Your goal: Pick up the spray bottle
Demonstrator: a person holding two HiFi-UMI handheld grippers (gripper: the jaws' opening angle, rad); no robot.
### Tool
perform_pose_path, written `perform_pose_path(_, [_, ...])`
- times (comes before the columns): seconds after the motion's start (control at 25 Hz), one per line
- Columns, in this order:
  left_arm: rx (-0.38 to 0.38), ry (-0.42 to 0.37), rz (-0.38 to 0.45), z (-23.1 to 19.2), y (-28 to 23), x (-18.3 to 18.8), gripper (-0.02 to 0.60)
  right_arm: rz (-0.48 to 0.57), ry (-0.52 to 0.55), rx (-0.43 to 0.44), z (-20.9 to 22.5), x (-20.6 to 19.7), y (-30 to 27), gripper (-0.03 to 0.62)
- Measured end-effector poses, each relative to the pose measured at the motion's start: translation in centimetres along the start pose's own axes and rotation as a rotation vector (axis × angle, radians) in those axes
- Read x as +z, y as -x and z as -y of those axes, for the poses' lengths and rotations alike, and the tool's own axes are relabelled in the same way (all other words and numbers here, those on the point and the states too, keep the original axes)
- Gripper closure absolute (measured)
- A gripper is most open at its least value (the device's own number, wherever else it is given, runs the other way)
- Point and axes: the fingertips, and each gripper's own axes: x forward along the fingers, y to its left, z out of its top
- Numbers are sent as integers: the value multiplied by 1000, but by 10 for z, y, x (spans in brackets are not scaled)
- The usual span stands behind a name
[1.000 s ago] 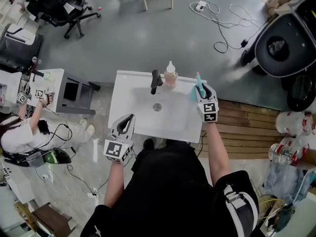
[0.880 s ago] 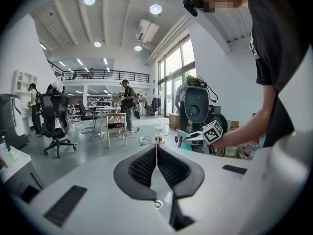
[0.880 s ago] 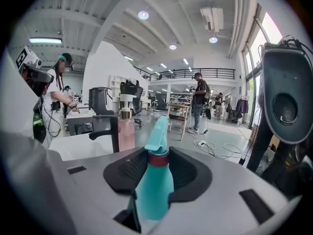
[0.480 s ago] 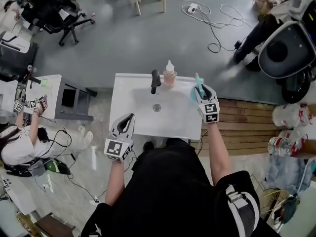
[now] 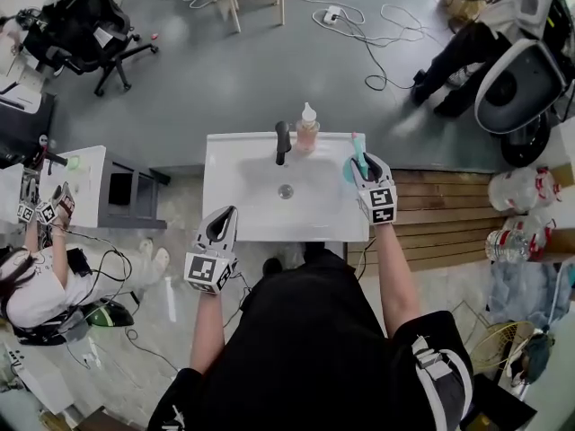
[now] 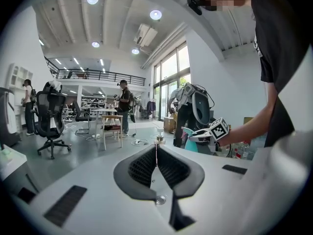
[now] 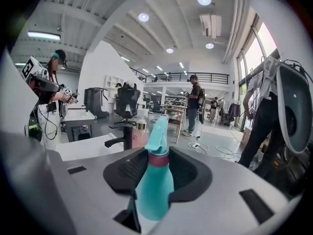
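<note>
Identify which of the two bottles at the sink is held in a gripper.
The teal spray bottle, clamped in the right gripper; the peach pump bottle stands free beside the black tap.

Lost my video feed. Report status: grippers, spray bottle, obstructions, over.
Right gripper shut on teal spray bottle at sink's right rear corner. Left gripper shut, empty. Faucet and soap dispenser to its left, clear of it.

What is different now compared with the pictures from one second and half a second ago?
Almost nothing among the things. Only the head view has shifted, so the sink sits a little differently in it. The right gripper stays shut on the spray bottle at the sink's right rim; the left gripper stays shut and empty at its front left corner.
</note>
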Motion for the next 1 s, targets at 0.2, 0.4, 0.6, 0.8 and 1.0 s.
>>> perform_pose_path(0.2, [-28,2,3,-9,21,-6,557,-6,0,-24,-24,0,20,444])
perform_pose_path(0.4, [-60,3,5,-17,47,-15,557,-15,-9,-42,-56,3,41,444])
perform_pose_path(0.6, [-99,0,7,-25,71,-25,557,-24,10,-62,-87,3,58,444])
perform_pose_path(0.8, [-132,-16,6,-33,94,-32,557,-20,7,-91,-116,3,72,444])
perform_pose_path(1.0, [-148,-29,4,-44,118,-38,557,-24,3,-105,-145,1,82,444])
